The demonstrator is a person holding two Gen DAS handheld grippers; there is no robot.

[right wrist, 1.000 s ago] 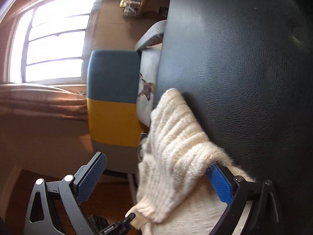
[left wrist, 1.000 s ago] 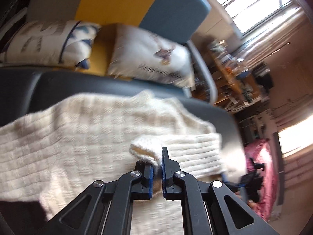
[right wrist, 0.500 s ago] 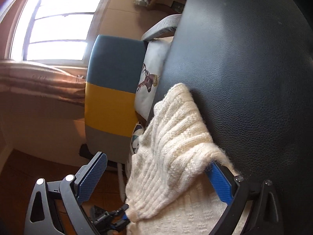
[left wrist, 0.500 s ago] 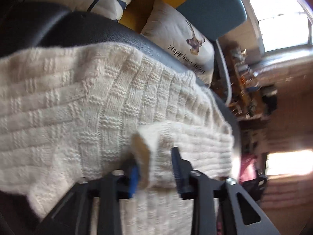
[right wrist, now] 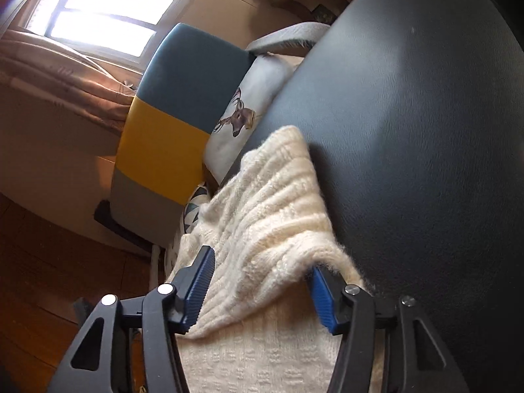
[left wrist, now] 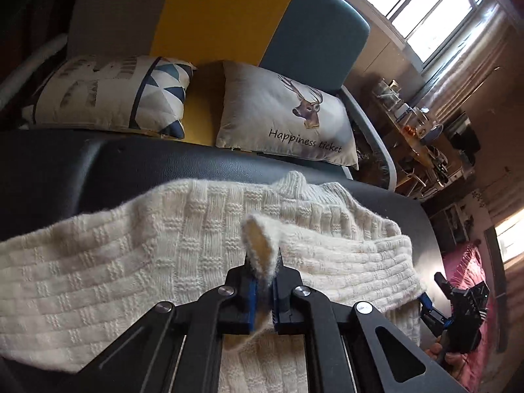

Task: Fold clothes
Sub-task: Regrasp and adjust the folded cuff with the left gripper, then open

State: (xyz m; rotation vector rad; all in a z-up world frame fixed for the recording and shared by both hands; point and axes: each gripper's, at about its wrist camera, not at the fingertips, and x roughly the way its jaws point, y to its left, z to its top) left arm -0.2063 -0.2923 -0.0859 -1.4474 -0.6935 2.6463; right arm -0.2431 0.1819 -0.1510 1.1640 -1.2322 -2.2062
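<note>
A cream knitted sweater (left wrist: 137, 262) lies spread on a black leather surface (left wrist: 137, 170). My left gripper (left wrist: 263, 281) is shut on a pinched fold of the sweater that sticks up between its blue pads. In the right wrist view the sweater (right wrist: 271, 216) has a folded ribbed edge lying between the fingers of my right gripper (right wrist: 258, 281). Its jaws stand part closed around that thick fold, with the blue pads (right wrist: 198, 281) touching or nearly touching the knit. The right gripper also shows in the left wrist view (left wrist: 458, 308) at the sweater's right end.
Behind the black surface stands a sofa with a yellow and teal back (left wrist: 229, 9), a deer cushion (left wrist: 285, 114) and a patterned cushion (left wrist: 108, 95). A cluttered shelf (left wrist: 419, 144) and windows are at the right. Wooden floor (right wrist: 49, 262) lies below the surface edge.
My left gripper opened about half a second ago and has shut again on the sweater fold. My right gripper's jaws have narrowed from wide open onto the sweater edge.
</note>
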